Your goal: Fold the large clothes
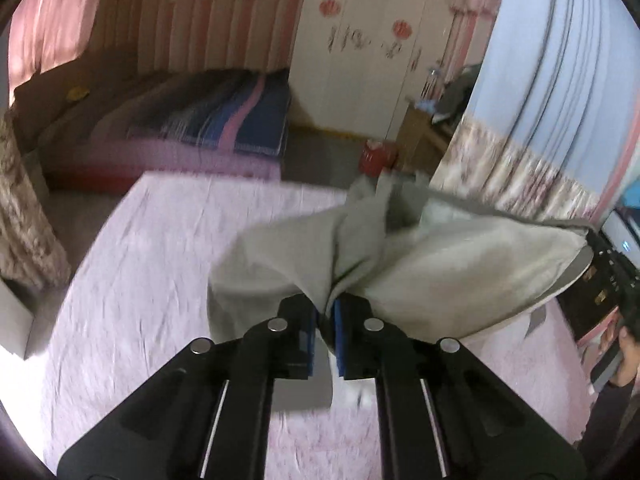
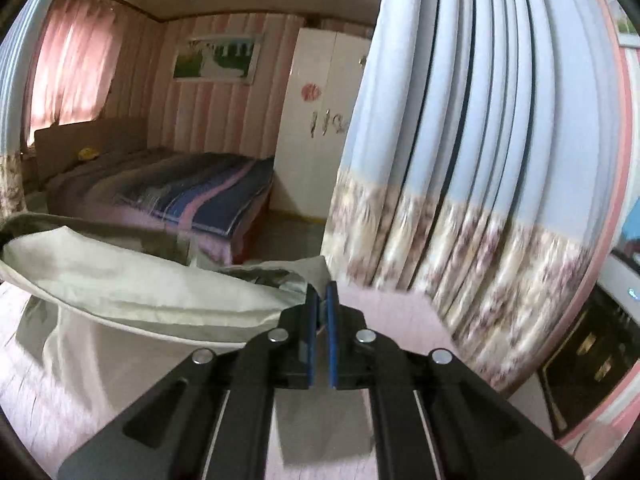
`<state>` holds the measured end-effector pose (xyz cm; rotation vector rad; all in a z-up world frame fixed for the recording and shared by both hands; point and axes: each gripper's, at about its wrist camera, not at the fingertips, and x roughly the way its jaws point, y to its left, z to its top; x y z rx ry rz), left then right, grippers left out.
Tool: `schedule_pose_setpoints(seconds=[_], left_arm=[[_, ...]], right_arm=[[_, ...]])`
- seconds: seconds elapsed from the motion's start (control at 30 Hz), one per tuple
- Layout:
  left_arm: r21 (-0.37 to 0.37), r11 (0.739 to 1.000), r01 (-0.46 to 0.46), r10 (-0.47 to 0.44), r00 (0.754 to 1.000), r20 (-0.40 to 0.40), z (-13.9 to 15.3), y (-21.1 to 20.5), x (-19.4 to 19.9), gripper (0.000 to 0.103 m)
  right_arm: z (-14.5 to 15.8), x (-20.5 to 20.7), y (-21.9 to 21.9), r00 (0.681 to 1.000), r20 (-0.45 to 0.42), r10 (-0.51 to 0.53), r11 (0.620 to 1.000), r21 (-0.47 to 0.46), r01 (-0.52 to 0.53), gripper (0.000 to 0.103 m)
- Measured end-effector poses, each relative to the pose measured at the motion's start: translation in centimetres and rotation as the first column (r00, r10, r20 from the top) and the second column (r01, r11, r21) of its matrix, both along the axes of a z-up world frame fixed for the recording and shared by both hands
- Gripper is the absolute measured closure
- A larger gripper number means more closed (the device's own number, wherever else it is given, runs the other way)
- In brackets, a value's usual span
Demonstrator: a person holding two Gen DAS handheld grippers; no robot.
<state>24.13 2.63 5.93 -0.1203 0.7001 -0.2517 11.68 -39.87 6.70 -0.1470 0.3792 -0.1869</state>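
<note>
1 grey-beige garment (image 1: 460,264) is in play, held up off 1 pink-sheeted surface (image 1: 160,260) by 2 grippers. In the left wrist view, the left gripper (image 1: 327,320) has its 2 blue-padded fingers pinched on a bunched fold of the cloth, which spreads away to the right as a taut, pale panel and droops in a loose flap to the left. The gripper points forward and slightly down over the pink sheet. At the far right edge of this view 1 dark shape shows at the cloth's other end, too blurred to tell what it is.

In the right wrist view, the right gripper (image 2: 322,300) is nearly closed, its 2 pads clamped on a thin corner of the garment (image 2: 140,284); the cloth stretches leftward from the tips and sags toward the sheet (image 2: 400,320). This gripper sits level, aimed across the room.

Behind stand 1 bed with a striped blue cover (image 2: 192,192), 1 white wardrobe (image 1: 360,60), 1 wall picture (image 2: 216,58) and 1 blue, floral-hemmed curtain (image 2: 480,140) at the right. 1 red container (image 1: 374,158) sits on the floor by the wardrobe.
</note>
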Motion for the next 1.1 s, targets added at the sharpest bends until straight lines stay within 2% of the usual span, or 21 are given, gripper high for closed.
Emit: schedule_pose_setpoints(seconds=[0.03,0.1,0.17,0.2,0.27,0.3,0.33,0.37,0.4,0.43,0.5,0.57,0.67,0.77,0.83,0.93,0.97,1.0,1.03,1.07,1.1], left_arm=[[0.002,1.000,0.001,-0.001,1.000,0.009,0.9,0.0,1.5,0.091],[0.003,1.000,-0.025,0.024,1.000,0.011,2.2,-0.1,4.8,0.080],[-0.009,0.999,-0.051,0.051,0.998,-0.036,2.7,0.1,9.7,0.071],[-0.011,0.998,-0.064,0.063,0.996,-0.059,2.8,0.2,11.9,0.069],[0.030,0.995,-0.092,0.095,0.989,-0.113,2.0,-0.2,16.1,0.067],[0.045,0.994,-0.103,0.109,0.984,-0.143,1.5,-0.3,17.7,0.053],[0.069,0.991,-0.114,0.125,0.975,-0.185,0.7,-0.2,19.2,0.045],[0.097,0.985,-0.146,0.162,0.968,-0.193,0.4,0.3,20.0,0.023],[0.124,0.977,-0.175,0.195,0.966,-0.170,0.3,0.7,20.2,0.005],[0.122,0.979,-0.165,0.183,0.971,-0.152,0.4,1.1,20.1,0.003],[0.097,0.983,-0.158,0.170,0.976,-0.134,0.8,2.1,19.6,0.003],[0.082,0.983,-0.166,0.176,0.975,-0.133,0.9,3.1,19.2,0.003],[0.087,0.985,-0.152,0.165,0.973,-0.163,-0.5,3.9,17.7,0.003],[0.116,0.987,-0.112,0.134,0.970,-0.202,-3.9,4.5,15.3,0.003],[0.152,0.984,-0.092,0.129,0.958,-0.255,-7.0,4.9,14.0,0.003],[0.140,0.990,-0.036,0.083,0.934,-0.348,-11.9,5.3,12.7,0.003],[0.119,0.992,-0.030,0.072,0.928,-0.366,-13.0,5.2,12.6,0.004],[0.084,0.996,-0.027,0.057,0.926,-0.374,-13.7,5.1,12.6,0.010],[0.043,0.999,-0.016,0.031,0.928,-0.370,-13.9,5.0,12.6,0.019],[-0.023,1.000,0.013,-0.020,0.932,-0.362,-13.8,4.8,12.7,0.053],[-0.064,0.997,0.032,-0.053,0.934,-0.354,-13.5,4.4,13.0,0.076]], right_arm=[[0.7,1.3,0.0,1.000,0.000,-0.006,1.000,0.000,0.006,0.099],[1.8,5.2,-0.3,1.000,-0.025,-0.017,1.000,0.021,0.018,0.099],[2.5,10.0,-1.0,0.995,-0.086,-0.042,0.998,0.050,0.047,0.094],[2.4,11.7,-1.3,0.992,-0.117,-0.054,0.996,0.058,0.061,0.086],[1.9,16.1,-2.5,0.975,-0.212,-0.063,0.991,0.106,0.087,0.051],[1.7,17.2,-3.1,0.973,-0.228,-0.044,0.986,0.146,0.079,0.043],[1.3,18.2,-3.8,0.966,-0.257,-0.032,0.979,0.188,0.083,0.038],[1.1,18.9,-4.5,0.958,-0.287,-0.020,0.967,0.236,0.091,0.038],[1.0,18.9,-5.3,0.957,-0.289,0.007,0.948,0.306,0.086,0.038],[1.0,18.5,-5.8,0.962,-0.272,0.022,0.938,0.337,0.074,0.036],[1.2,17.2,-6.5,0.973,-0.230,0.028,0.933,0.355,0.057,0.026],[1.0,16.1,-6.8,0.978,-0.209,0.007,0.946,0.318,0.061,0.024],[-1.5,14.7,-7.2,0.963,-0.268,-0.021,0.974,0.211,0.080,0.023],[-5.2,14.0,-8.2,0.932,-0.363,-0.002,0.984,0.164,0.066,0.022],[-8.9,13.8,-8.9,0.894,-0.448,0.005,0.985,0.155,0.072,0.022],[-12.8,13.3,-10.0,0.863,-0.498,0.086,0.965,0.256,0.052,0.023],[-13.5,13.2,-10.1,0.865,-0.492,0.102,0.957,0.284,0.049,0.035],[-13.8,13.0,-10.0,0.880,-0.461,0.117,0.949,0.313,0.038,0.051],[-13.7,13.0,-9.8,0.891,-0.433,0.136,0.941,0.337,0.020,0.088],[-13.4,13.0,-9.2,0.894,-0.422,0.150,0.938,0.347,0.007,0.100],[-12.9,13.0,-8.5,0.902,-0.406,0.147,0.945,0.327,-0.007,0.101]])
